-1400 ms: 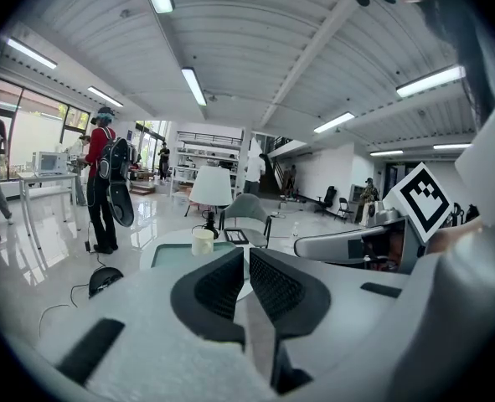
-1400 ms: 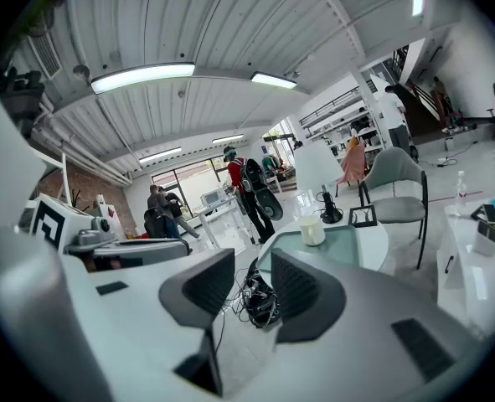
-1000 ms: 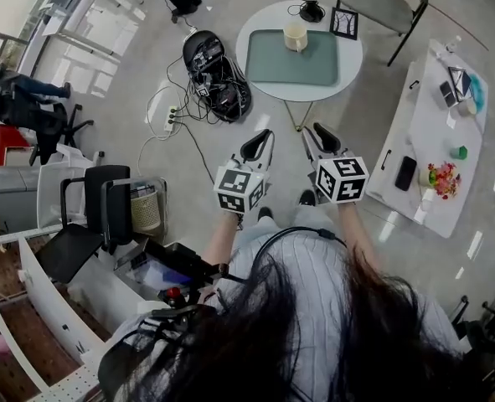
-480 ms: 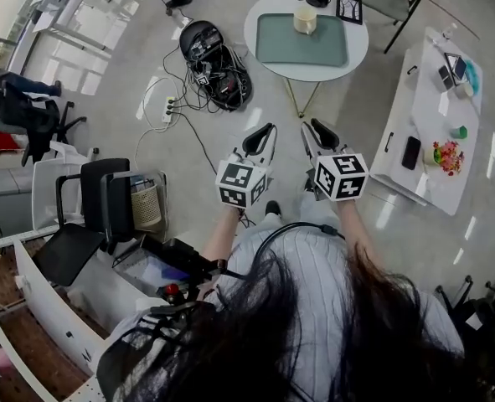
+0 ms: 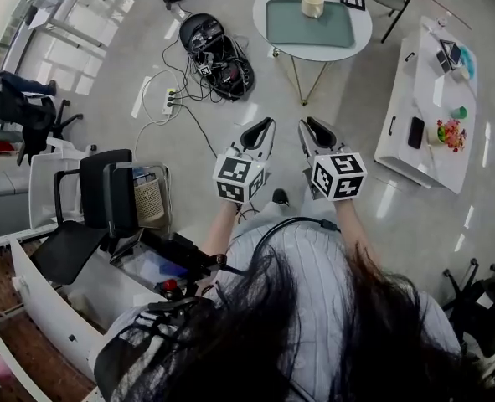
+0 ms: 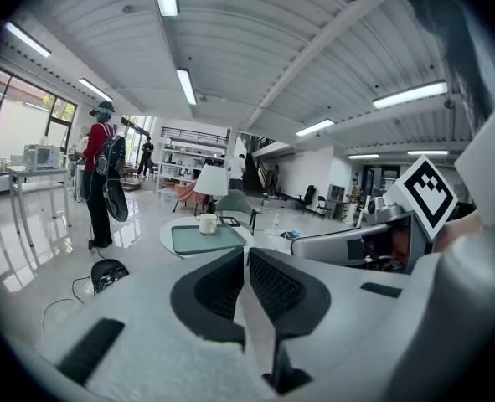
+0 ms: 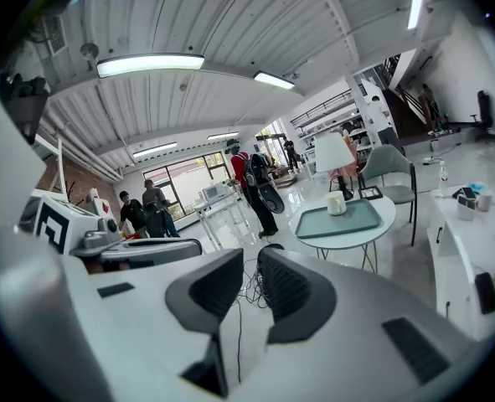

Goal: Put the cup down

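The cream cup (image 5: 312,4) stands upright on a green tray (image 5: 331,32) on the round white table (image 5: 360,36), far ahead of both grippers. The same cup (image 6: 207,223) shows small in the left gripper view, and the cup (image 7: 337,203) shows again in the right gripper view. My left gripper (image 5: 266,124) is held in the air over the floor, jaws together and empty. Beside it my right gripper (image 5: 306,125) is closing, its jaws almost together with nothing between them. In their own views the left gripper (image 6: 245,262) and right gripper (image 7: 251,268) hold nothing.
A long white table (image 5: 431,99) with a phone, flowers and small items stands to the right. A black bag and tangled cables (image 5: 205,44) lie on the floor left of the round table. A black chair (image 5: 105,199) is at my left. A person with a backpack (image 6: 100,174) stands beyond.
In the head view the round table with the cup has slid up and right, farther from me. Both grippers stay side by side and empty. The right jaws have narrowed.
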`<state>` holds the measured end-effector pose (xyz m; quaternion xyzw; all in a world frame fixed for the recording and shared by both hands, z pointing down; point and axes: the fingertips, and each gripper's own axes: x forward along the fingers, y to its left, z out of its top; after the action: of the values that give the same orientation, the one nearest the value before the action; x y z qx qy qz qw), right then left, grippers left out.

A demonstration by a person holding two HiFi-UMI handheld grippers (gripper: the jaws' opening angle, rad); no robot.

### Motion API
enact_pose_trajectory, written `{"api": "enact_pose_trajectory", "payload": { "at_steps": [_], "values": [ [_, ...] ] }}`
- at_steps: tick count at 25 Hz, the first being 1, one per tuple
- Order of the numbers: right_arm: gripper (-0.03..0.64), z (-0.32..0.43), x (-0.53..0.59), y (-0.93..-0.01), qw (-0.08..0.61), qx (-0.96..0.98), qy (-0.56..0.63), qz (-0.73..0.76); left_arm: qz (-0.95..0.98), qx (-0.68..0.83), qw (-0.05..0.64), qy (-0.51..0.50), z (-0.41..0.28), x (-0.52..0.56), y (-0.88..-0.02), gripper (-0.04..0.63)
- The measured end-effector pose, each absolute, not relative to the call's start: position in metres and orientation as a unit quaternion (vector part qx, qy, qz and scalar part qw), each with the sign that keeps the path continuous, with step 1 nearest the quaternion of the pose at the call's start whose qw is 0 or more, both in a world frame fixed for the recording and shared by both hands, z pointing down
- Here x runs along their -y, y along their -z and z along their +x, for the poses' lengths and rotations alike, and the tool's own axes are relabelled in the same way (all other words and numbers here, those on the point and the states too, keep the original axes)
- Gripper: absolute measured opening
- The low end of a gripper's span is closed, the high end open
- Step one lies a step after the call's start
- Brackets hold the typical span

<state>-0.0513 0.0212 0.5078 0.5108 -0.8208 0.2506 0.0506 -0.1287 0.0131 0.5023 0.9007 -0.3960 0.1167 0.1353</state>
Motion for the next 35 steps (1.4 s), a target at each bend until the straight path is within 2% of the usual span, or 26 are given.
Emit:
{"api": "enact_pose_trajectory", "payload": {
  "at_steps": [14, 35],
  "values": [
    [0.075, -0.071, -0.086, -0.5, 0.05, 0.815, -0.229, 0.53, 0.912, 0.376, 0.129, -0.104, -0.147, -0.074, -0.499, 0.017],
    [0.071, -0.048, -0.122, -0.494, 0.057, 0.811, -0.208, 0.544, 0.924, 0.352, 0.118, -0.096, -0.119, -0.103, -0.496, 0.017]
  ]
}}
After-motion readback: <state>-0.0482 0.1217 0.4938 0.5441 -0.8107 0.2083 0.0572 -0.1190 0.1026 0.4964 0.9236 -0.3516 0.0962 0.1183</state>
